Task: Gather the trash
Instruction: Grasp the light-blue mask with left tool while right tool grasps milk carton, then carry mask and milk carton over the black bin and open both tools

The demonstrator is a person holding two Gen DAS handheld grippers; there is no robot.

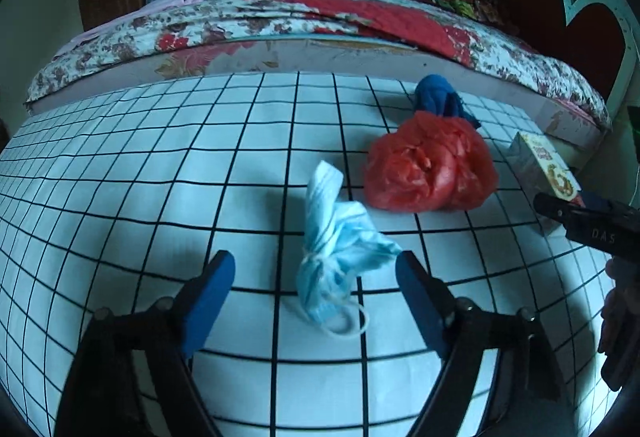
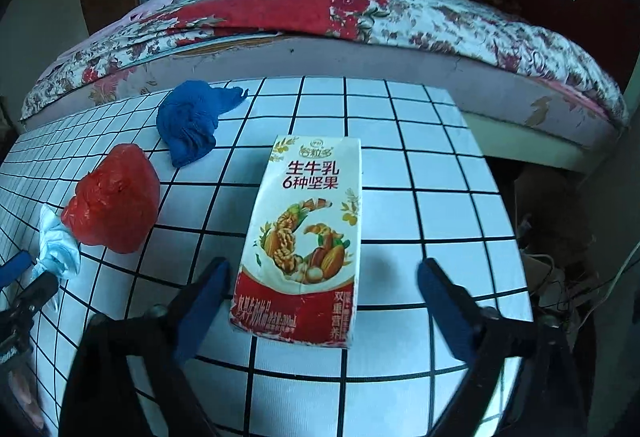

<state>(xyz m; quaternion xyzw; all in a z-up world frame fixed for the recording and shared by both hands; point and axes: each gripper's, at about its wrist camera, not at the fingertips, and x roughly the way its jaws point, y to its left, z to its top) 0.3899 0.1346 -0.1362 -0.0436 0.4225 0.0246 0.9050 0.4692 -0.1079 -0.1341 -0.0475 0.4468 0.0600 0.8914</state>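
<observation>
A crumpled light-blue face mask (image 1: 338, 249) lies on the white grid tablecloth (image 1: 160, 197), between the blue pads of my open left gripper (image 1: 316, 269), not touched. A red plastic bag (image 1: 430, 167) and a blue cloth (image 1: 438, 99) lie beyond it. A milk carton (image 2: 306, 233) with nut pictures lies flat between the pads of my open right gripper (image 2: 324, 275). The carton also shows in the left wrist view (image 1: 546, 169). The right wrist view also shows the red bag (image 2: 114, 199), blue cloth (image 2: 192, 123) and mask (image 2: 58, 247) at left.
A bed with a floral quilt (image 1: 320, 17) runs along the table's far edge. A red heart-shaped headboard (image 1: 560, 9) is at the right. Cables and clutter (image 2: 560, 269) lie beyond the table's right edge. The right gripper (image 1: 592, 225) shows at the left view's right side.
</observation>
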